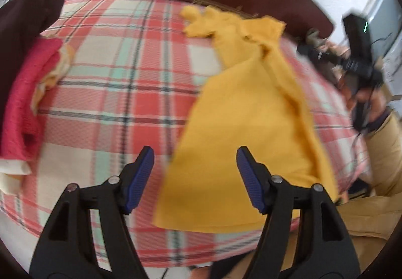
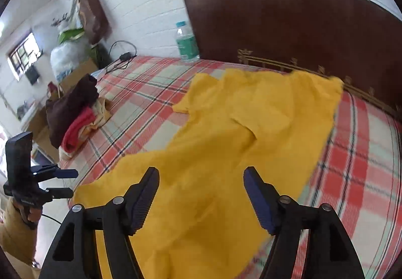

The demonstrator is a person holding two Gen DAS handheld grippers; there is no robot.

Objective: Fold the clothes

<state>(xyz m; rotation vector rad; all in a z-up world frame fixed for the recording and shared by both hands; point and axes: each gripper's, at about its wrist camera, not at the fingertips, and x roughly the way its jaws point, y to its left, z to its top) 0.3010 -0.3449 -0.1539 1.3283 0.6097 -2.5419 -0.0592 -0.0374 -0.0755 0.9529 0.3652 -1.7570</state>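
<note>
1. Plaid-covered bed (image 1: pixel 120 83) carries a yellow garment (image 2: pixel 226 153) spread loosely, rumpled, its top toward the headboard (image 2: pixel 301 22).
2. Left claw (image 1: pixel 194 178) and right claw (image 2: pixel 201 198) hover above its near hem, both with jaws apart, holding nothing.
3. Folded clothes (image 2: pixel 72 115) are stacked at the bed's far side.
4. Judging by this, the garment awaits flattening or a fold; a hem edge needs pinching.

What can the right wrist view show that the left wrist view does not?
Only the right wrist view shows the black cable on the bed and the window. Only the left wrist view shows the sleeve. Both show the yellow garment, the folded pile, the bottle and both open grippers, left gripper and right gripper.
</note>
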